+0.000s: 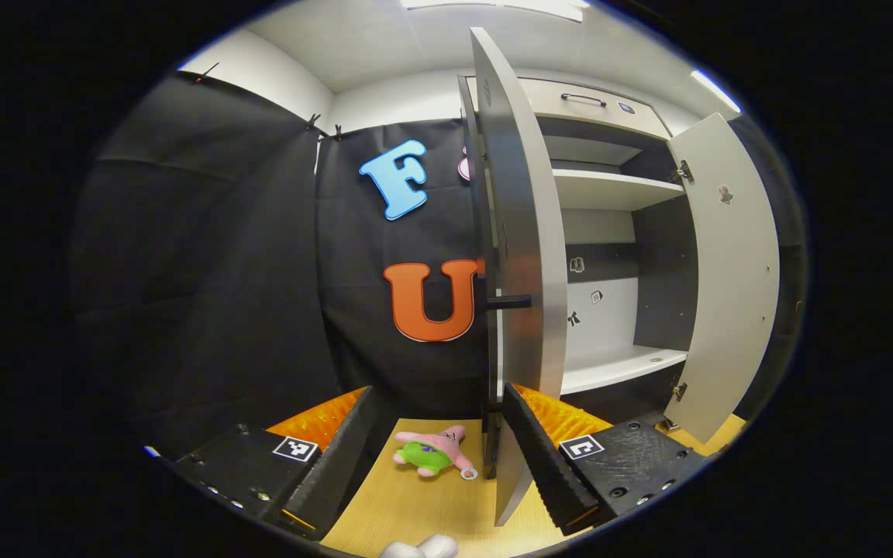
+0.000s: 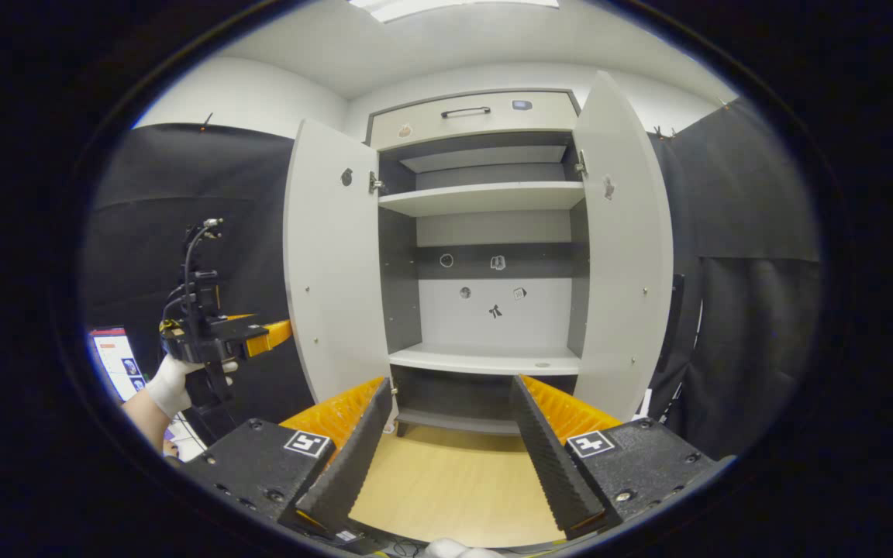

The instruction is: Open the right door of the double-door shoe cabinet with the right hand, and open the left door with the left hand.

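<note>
Shoe cabinet (image 2: 485,232) seen at 12 o'clock, left door (image 2: 332,263) and right door (image 2: 623,256) both swung open. Left gripper (image 1: 435,457) and right gripper (image 2: 446,449) spread wide, nothing held.

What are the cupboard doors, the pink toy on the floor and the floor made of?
The cupboard doors look like painted or laminated board: flat, smooth, pale grey, with a dull sheen and metal hinges. The pink toy looks like soft plush cloth, fuzzy and squashy, with green shorts. The floor looks like light wood or wood-pattern laminate; a faint grain shows, but which one I cannot tell.
</note>
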A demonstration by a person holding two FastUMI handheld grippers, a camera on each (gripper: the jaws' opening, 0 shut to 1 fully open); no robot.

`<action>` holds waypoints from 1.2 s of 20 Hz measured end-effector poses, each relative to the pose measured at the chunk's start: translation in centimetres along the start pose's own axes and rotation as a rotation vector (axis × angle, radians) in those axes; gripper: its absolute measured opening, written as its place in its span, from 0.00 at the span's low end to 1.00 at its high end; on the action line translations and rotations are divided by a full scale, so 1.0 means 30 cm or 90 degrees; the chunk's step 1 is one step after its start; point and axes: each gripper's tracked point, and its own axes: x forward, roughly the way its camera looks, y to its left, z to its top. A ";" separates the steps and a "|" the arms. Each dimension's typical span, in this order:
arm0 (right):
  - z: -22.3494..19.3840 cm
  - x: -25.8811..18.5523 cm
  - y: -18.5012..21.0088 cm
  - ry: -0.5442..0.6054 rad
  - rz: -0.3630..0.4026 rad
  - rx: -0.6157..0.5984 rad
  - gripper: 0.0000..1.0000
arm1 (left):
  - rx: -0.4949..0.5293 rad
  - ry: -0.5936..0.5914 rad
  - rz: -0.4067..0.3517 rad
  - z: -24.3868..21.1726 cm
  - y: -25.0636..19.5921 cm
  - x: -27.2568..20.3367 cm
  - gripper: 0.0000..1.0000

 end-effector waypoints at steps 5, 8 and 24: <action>0.006 -0.008 -0.012 -0.006 -0.005 -0.008 0.96 | 0.000 0.003 0.005 0.005 -0.025 -0.078 0.97; 0.022 -0.022 -0.036 -0.014 -0.014 -0.006 0.95 | -0.001 0.005 -0.008 0.033 -0.091 -0.128 0.97; 0.081 -0.068 -0.255 -0.044 -0.132 0.004 0.96 | -0.026 -0.014 -0.076 0.151 -0.506 -0.361 0.97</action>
